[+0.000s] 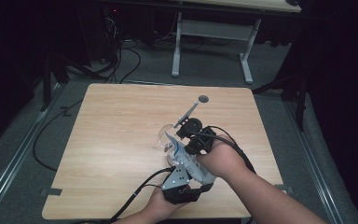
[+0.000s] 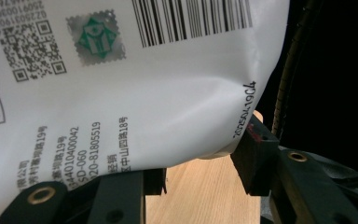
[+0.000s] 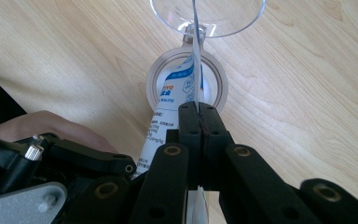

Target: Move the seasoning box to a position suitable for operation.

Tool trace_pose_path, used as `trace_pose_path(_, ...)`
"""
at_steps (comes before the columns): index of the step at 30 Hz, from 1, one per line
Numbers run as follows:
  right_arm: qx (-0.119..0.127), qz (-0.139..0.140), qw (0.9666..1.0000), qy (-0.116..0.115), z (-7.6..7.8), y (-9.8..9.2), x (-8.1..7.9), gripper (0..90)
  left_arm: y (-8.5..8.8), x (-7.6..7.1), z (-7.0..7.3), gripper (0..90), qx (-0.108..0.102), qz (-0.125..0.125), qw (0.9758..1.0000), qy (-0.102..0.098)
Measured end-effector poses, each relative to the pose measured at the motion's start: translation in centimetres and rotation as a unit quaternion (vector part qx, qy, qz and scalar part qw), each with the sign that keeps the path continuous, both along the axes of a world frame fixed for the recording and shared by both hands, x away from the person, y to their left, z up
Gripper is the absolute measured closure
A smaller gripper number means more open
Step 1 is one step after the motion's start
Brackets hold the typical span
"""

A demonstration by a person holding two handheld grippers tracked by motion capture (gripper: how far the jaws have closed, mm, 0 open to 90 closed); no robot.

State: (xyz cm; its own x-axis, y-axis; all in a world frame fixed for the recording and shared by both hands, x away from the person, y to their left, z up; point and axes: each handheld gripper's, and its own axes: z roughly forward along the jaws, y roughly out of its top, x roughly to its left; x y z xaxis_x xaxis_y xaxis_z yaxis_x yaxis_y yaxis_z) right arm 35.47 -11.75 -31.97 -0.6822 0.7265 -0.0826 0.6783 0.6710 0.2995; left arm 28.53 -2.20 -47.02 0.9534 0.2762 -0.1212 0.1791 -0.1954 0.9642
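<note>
A white and blue printed pouch (image 1: 176, 149) is held up over the table's middle right by both grippers. My left gripper (image 2: 200, 168) is shut on the pouch's (image 2: 144, 93) lower part, where a barcode and a QR code face the camera. My right gripper (image 3: 199, 112) is shut on the pouch's thin edge (image 3: 196, 56). Below the pouch stands a round clear container (image 3: 216, 74) with a pale rim. A clear glass bowl (image 3: 209, 16) lies just beyond it, seen in the high view as the clear bowl (image 1: 164, 136) left of the right gripper (image 1: 186, 140). The left gripper (image 1: 179, 163) comes in from below.
The wooden table (image 1: 121, 140) has a grey round grommet (image 1: 203, 99) near its far edge. A thin metal rod (image 1: 189, 111) sticks up from the right gripper. Cables (image 1: 121, 56) trail on the floor beyond, by a white desk frame (image 1: 212, 32).
</note>
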Motion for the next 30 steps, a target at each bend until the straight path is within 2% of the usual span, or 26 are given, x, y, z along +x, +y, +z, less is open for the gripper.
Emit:
trace_pose_path(14,0.002,0.000,1.0000,0.004,-0.4,-0.2,-0.3,89.9,0.6,-0.2,-0.9,59.2,0.010,-0.008,0.9999,-0.004)
trace_pose_path(30,0.007,-0.010,0.9999,0.007,-0.7,-0.8,-0.6,89.9,0.4,-0.2,-1.6,59.2,0.019,-0.009,0.9998,-0.005)
